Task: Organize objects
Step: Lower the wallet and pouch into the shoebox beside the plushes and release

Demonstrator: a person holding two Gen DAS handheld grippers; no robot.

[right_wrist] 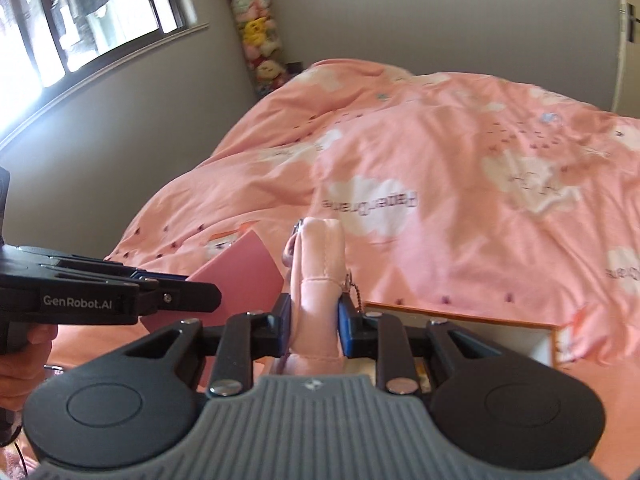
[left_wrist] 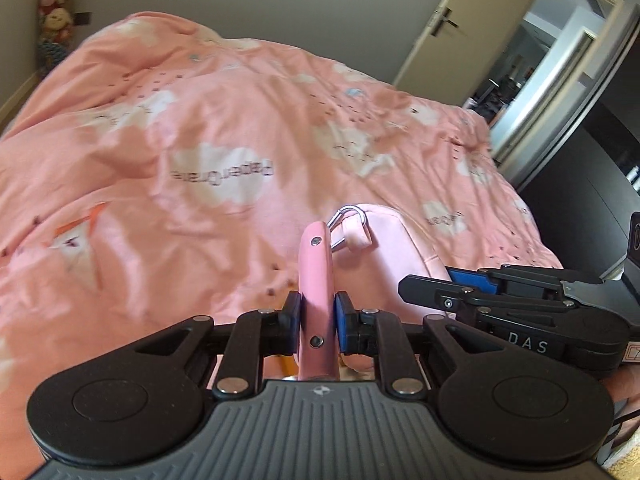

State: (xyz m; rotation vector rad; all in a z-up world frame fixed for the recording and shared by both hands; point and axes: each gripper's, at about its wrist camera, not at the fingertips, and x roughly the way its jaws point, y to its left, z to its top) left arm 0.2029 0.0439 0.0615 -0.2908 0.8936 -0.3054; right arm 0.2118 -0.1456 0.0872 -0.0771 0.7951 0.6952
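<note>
Left wrist view: the left claw [left_wrist: 318, 316] is clamped on a pink riveted strap handle [left_wrist: 316, 272] of the pale pink fabric bag [left_wrist: 396, 248], above the pink cloud-print duvet [left_wrist: 200, 140].

Right wrist view: the right claw [right_wrist: 314, 316] pinches the bag's padded edge [right_wrist: 320, 264]; lift both together, evenly.

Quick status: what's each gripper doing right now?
Left gripper: shut on the pink bag's flat strap.
Right gripper: shut on the pink bag, edge-on between the pads.

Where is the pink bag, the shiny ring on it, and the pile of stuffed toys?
pink bag [left_wrist: 394, 240], left wrist view, its side panel.
metal ring [left_wrist: 354, 213], left wrist view, top curve.
stuffed toys [right_wrist: 258, 30], right wrist view, yellow toy.
</note>
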